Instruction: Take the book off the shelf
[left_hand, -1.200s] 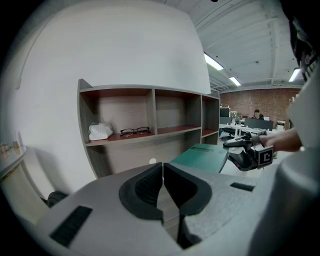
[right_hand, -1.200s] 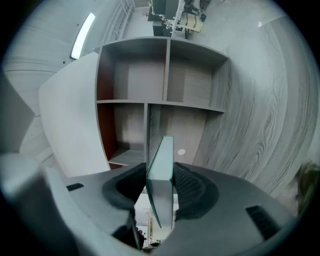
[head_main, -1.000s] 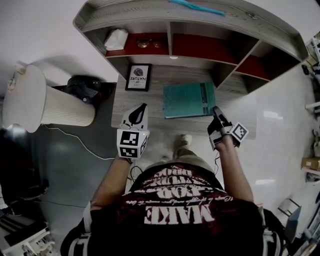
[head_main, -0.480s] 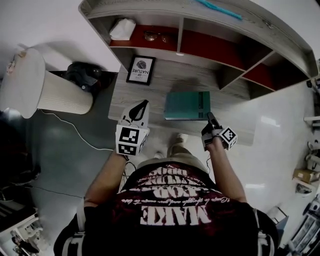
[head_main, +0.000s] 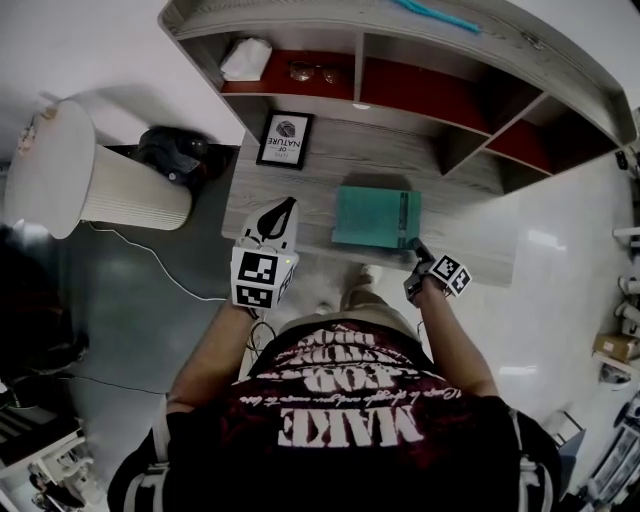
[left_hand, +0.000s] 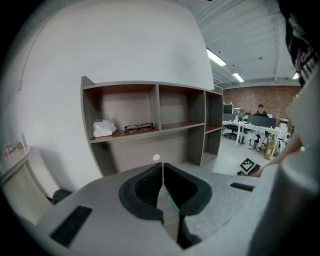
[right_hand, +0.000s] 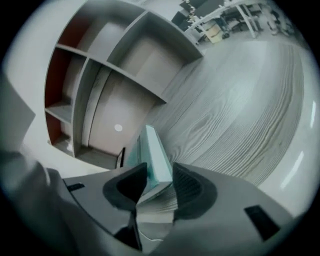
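Clamping the near right corner of the teal book (head_main: 375, 217), the right gripper (head_main: 412, 245) holds it; the left gripper (head_main: 283, 210) is closed and empty.

The book (right_hand: 151, 150) between the right gripper's (right_hand: 159, 171) black jaws is teal. Beyond them, the shelf (head_main: 359, 65) is grey woodgrain, red inside.

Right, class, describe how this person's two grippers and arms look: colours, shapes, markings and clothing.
The left gripper and right gripper are pale grey, tapering to black jaws with ribbed pads. Each carries a white cube printed with black square markers. The person wears a dark short-sleeved shirt with white lettering; the forearms are bare.
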